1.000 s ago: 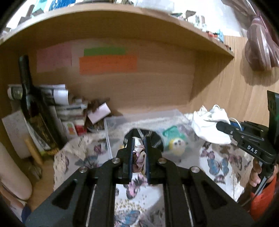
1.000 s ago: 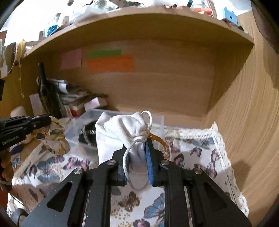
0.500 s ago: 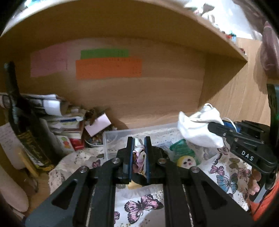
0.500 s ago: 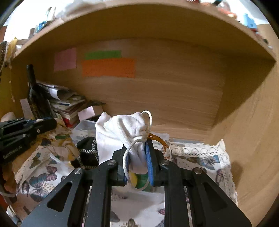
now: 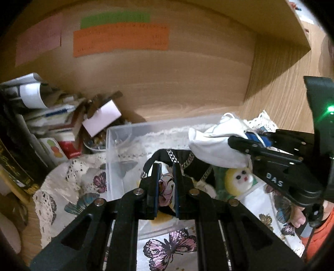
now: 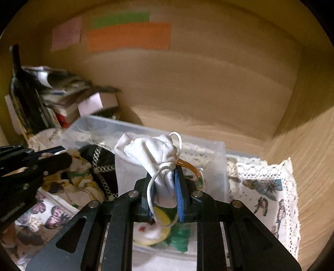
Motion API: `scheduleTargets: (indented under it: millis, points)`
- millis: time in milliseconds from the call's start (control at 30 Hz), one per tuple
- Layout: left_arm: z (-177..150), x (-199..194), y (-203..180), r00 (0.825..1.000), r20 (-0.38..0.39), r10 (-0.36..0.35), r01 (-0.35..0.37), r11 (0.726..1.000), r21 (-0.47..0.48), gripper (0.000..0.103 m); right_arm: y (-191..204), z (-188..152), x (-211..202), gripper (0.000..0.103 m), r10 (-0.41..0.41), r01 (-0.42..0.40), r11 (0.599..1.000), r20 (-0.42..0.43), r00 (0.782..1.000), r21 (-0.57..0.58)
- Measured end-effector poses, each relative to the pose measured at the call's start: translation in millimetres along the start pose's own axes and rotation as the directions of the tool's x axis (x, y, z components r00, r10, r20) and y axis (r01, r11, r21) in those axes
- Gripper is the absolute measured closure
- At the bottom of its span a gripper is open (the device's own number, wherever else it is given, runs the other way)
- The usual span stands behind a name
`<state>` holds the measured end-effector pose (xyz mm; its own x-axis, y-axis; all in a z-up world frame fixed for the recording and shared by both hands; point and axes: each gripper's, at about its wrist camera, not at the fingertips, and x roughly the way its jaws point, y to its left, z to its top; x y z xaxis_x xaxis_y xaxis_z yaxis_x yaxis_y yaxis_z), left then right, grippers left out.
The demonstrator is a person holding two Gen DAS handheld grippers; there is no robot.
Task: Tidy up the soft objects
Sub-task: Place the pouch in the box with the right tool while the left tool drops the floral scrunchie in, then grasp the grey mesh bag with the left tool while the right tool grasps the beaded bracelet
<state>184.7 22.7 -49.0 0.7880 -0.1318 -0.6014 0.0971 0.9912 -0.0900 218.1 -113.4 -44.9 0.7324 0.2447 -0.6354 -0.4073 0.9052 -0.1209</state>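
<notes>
Overhanging bin rim (image 5: 167, 125) — mask (image 6: 150, 154), floral cloth (image 5: 165, 187)

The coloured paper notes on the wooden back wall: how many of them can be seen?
3. A pink note is on the left, a green strip is to its right, and a wide orange note is directly under the green one.

I'm looking into a wooden alcove (image 5: 187, 87) where a pink note (image 5: 39, 47), a green strip (image 5: 114, 19) and an orange strip (image 5: 121, 40) are sticking to the back wall. At the left, a heap of papers and small boxes (image 5: 62, 123) is leaning against the wall, and a dark bottle (image 6: 20, 91) is standing upright beside it. A lace-edged butterfly cloth (image 6: 265, 189) is covering the shelf floor.
</notes>
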Motion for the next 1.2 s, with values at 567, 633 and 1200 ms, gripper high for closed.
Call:
scheduleTargets:
  millis: [567, 633, 1200]
  points:
    - [-1.7, -10.2, -5.3, 1.0, -0.016, 0.016, -0.015, 1.0, 0.014, 0.05, 0.2, -7.2, 10.2, 0.054, 0.018, -0.018, 1.0, -0.071, 0.997, -0.003]
    - [-0.4, -17.0, -4.7, 1.0, -0.013, 0.026, -0.026, 1.0, 0.006, 0.041, -2.7, -6.6, 1.5, 0.052, 0.03, -0.03, 1.0, -0.053, 0.998, 0.008]
    - [-11.0, -102.3, -8.5, 0.985, 0.16, 0.056, -0.058, 0.998, 0.01, 0.0, -2.5, -23.4, -96.0, 0.028, 0.022, -0.019, 1.0, 0.158, 0.987, -0.022]
